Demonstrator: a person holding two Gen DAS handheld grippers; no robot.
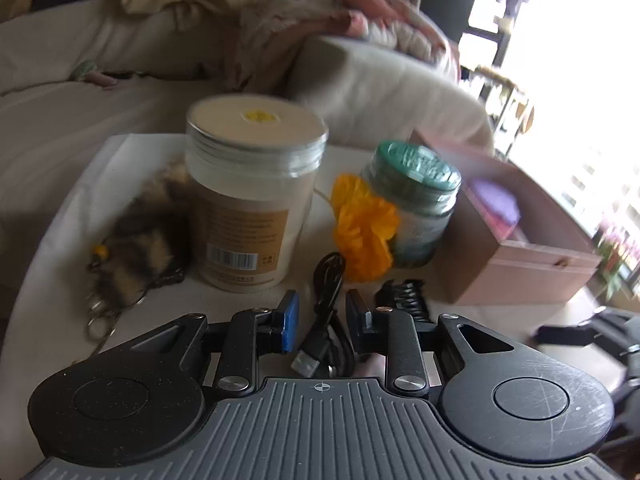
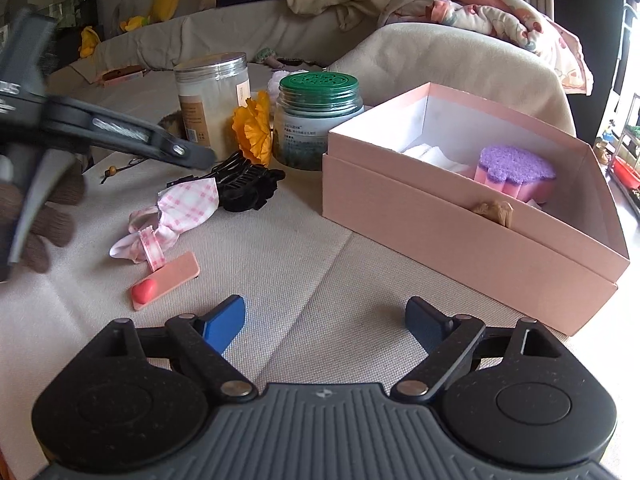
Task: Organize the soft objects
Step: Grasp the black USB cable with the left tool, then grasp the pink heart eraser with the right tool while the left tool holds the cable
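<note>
A pink box (image 2: 460,216) stands open at the right and holds a purple and pink sponge (image 2: 516,172), white cloth and a small brown toy. It also shows in the left wrist view (image 1: 516,256). A pink checked cloth (image 2: 176,216), an orange fabric flower (image 2: 252,128) and a brown furry keychain (image 1: 140,240) lie on the cloth-covered table. My left gripper (image 1: 322,320) is narrowly open around a black USB cable (image 1: 324,320), just above the table. My right gripper (image 2: 324,324) is open and empty over bare cloth in front of the box.
A tall clear jar (image 2: 212,100) and a green-lidded jar (image 2: 316,120) stand at the back. A black hair claw (image 2: 248,184) and a pink strip with a red heart (image 2: 164,280) lie near the checked cloth. A sofa with blankets (image 2: 460,52) is behind.
</note>
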